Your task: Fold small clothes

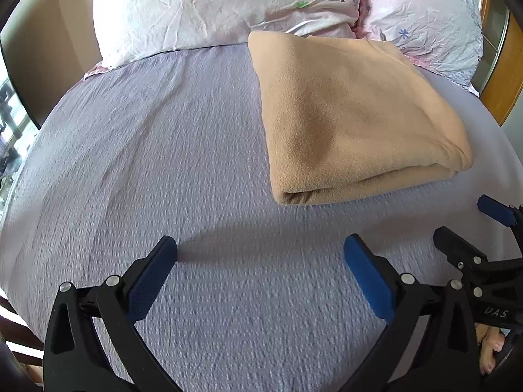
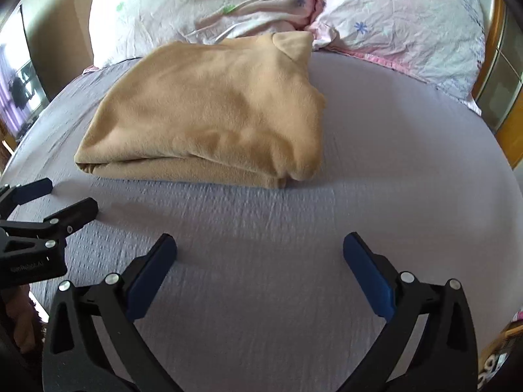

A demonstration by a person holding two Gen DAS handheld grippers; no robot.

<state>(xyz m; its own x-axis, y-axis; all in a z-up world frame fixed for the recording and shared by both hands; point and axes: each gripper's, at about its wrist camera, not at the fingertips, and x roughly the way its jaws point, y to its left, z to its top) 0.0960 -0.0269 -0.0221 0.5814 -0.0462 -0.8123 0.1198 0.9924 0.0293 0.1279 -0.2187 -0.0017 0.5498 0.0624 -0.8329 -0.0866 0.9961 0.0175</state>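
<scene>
Just before the pillows (image 1: 212,9), the tan fleece garment (image 1: 353,114) is lying fully folded, left gripper (image 1: 260,254) and right gripper (image 2: 260,251) fingers hovering released, nothing visibly remaining.

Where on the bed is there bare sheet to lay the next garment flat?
Bare grey textured bedsheet lies left of the folded tan fleece garment, up to the floral pillows, and in front, around the open left gripper and right gripper. Crowded where fleece meets pillows.
</scene>
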